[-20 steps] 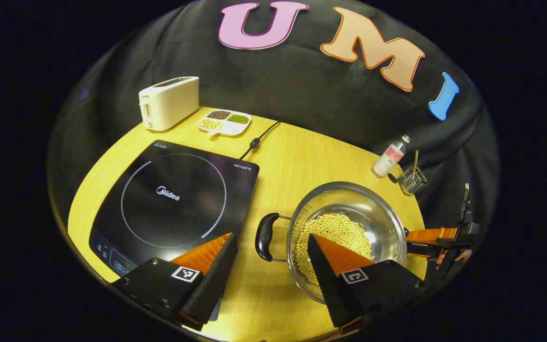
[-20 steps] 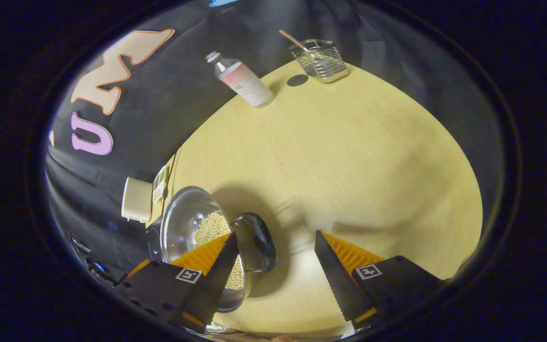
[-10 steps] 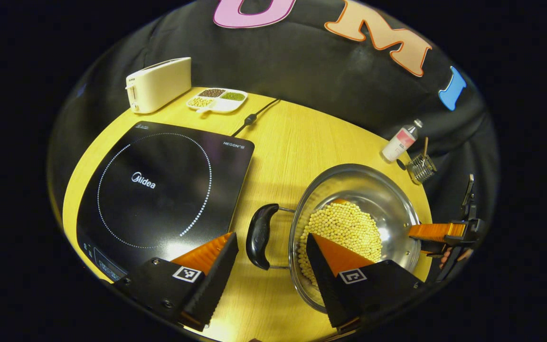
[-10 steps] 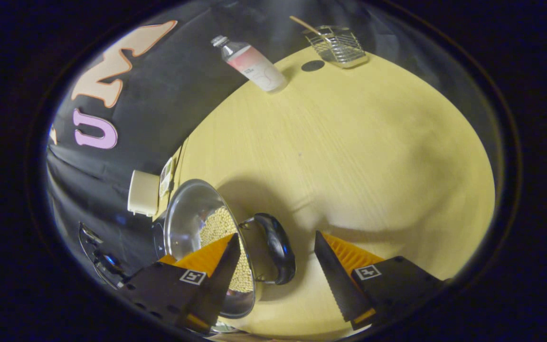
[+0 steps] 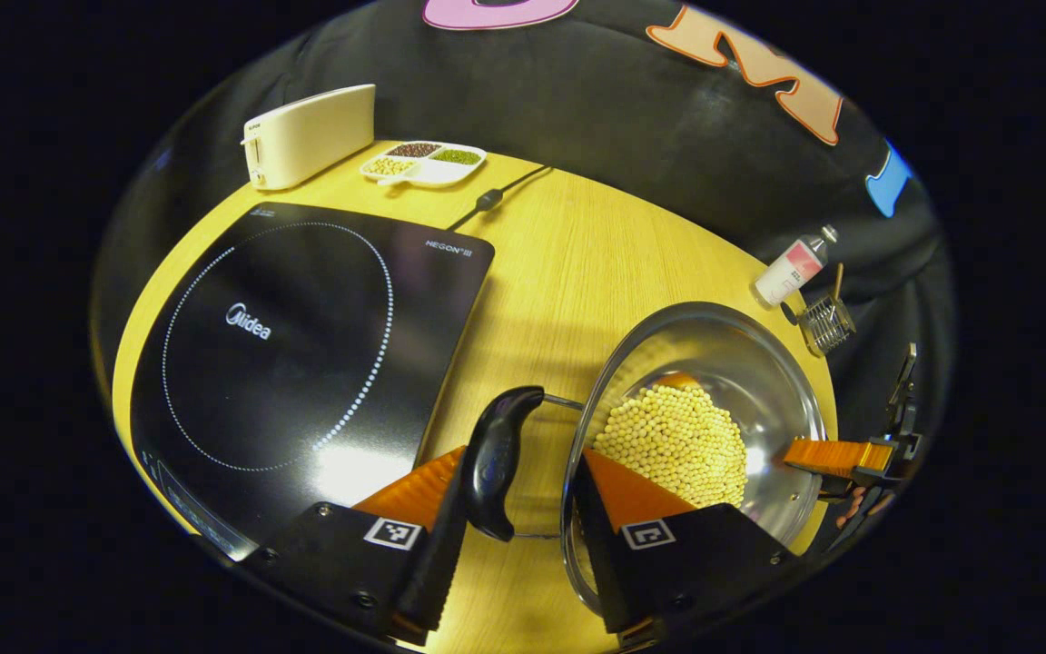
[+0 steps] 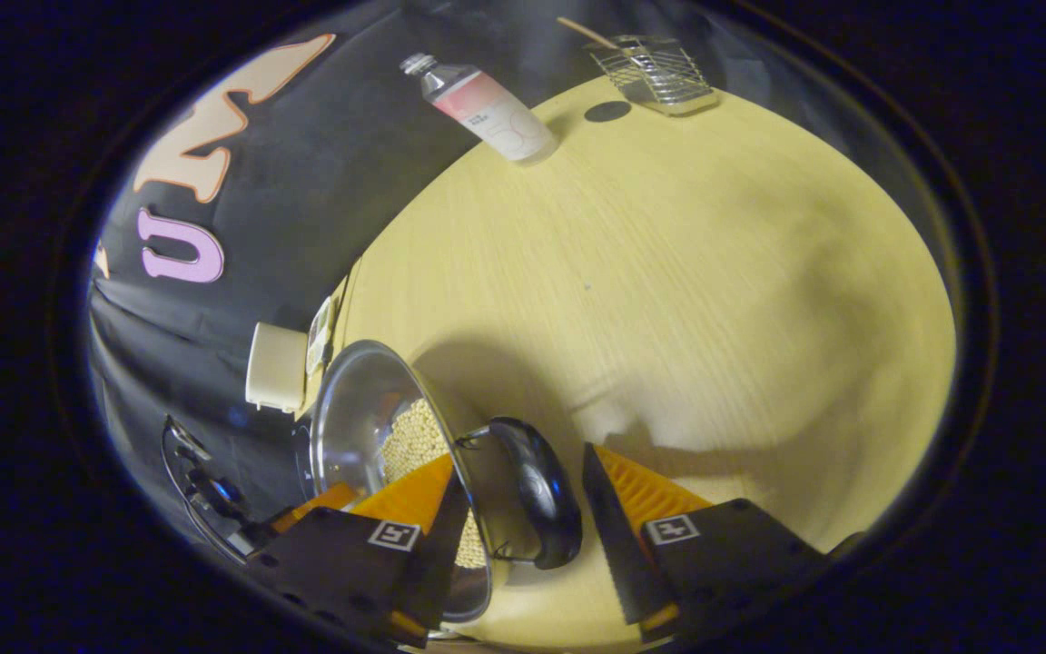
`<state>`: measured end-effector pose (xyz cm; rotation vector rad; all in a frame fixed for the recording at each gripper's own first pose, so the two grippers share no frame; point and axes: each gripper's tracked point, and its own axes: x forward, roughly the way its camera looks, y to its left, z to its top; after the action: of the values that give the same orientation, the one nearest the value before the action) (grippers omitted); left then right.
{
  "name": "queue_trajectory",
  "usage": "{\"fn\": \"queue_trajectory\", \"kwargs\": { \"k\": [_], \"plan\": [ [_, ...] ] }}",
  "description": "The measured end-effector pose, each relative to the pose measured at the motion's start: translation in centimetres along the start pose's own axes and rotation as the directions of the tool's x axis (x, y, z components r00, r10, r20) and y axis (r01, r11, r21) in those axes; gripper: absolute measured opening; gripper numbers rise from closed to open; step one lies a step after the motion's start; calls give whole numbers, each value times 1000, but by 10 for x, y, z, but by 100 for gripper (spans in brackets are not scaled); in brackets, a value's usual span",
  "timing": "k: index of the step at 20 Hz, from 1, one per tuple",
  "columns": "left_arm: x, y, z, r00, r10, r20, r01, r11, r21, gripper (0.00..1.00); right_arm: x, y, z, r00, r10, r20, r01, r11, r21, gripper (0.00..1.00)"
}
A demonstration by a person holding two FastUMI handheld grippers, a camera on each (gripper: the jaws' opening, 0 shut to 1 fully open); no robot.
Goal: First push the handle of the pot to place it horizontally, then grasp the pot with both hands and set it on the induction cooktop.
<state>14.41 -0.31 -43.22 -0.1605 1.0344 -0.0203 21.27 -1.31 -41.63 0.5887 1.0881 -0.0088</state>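
Pot (image 5: 695,427) of beans on table (image 5: 568,263), just right of induction cooktop (image 5: 305,336). Left gripper (image 5: 514,509), right gripper (image 6: 523,536): fingers spread, each straddling one black side handle (image 5: 491,463), not yet pinching; symmetric bracket readies level two-handed lift.

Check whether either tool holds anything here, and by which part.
Nothing is clamped yet. The left tool straddles the pot's left handle; the right tool straddles the right handle, jaws open.
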Motion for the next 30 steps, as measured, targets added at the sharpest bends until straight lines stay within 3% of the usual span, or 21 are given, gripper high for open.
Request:
{"fn": "queue_trajectory", "kwargs": {
  "k": [1,3,6,7,8,10,11,12,19,22,23,30],
  "plan": [
    [2,-1,0,1000,2,1,-2,1000,2,65,3,-1,-2,1000,-6,2,6,1000,-14,55],
    [1,-1,-1,1000,-5,-1,5,1000,5,65,1,-1,-2,1000,-7,5,7,1000,-23,51],
    [-1,-2,-2,1000,-22,1,22,999,-26,58,0,-4,-2,999,-29,39,30,999,-45,51],
    [-1,-3,-3,1000,-26,0,26,999,-34,59,0,-5,0,998,-38,51,41,997,-58,58],
    [-2,-5,-3,999,-34,5,34,999,-31,57,-3,-6,0,997,-40,63,45,996,-76,51],
    [-2,-7,-2,998,-56,17,56,998,-7,54,-8,-7,0,996,-38,82,47,993,-106,48],
    [-2,-9,-2,997,-66,27,66,998,3,55,-12,-8,2,995,-40,88,50,992,-115,48],
    [-5,-12,-4,996,-78,34,78,997,4,52,-18,-9,1,995,-38,96,50,991,-122,54],
    [-35,-28,-18,987,-142,70,143,990,-10,52,-62,-11,-6,988,-41,151,65,985,-158,54],
    [-55,-25,-16,985,-145,97,146,989,3,52,-70,-5,-10,987,-31,155,56,985,-161,53],
    [-61,-23,-14,984,-144,106,144,990,5,52,-73,1,-11,988,-25,155,51,985,-163,47],
    [-110,13,10,973,-120,200,120,993,10,52,-93,55,-38,985,35,171,0,979,-203,47]
  ]
}}
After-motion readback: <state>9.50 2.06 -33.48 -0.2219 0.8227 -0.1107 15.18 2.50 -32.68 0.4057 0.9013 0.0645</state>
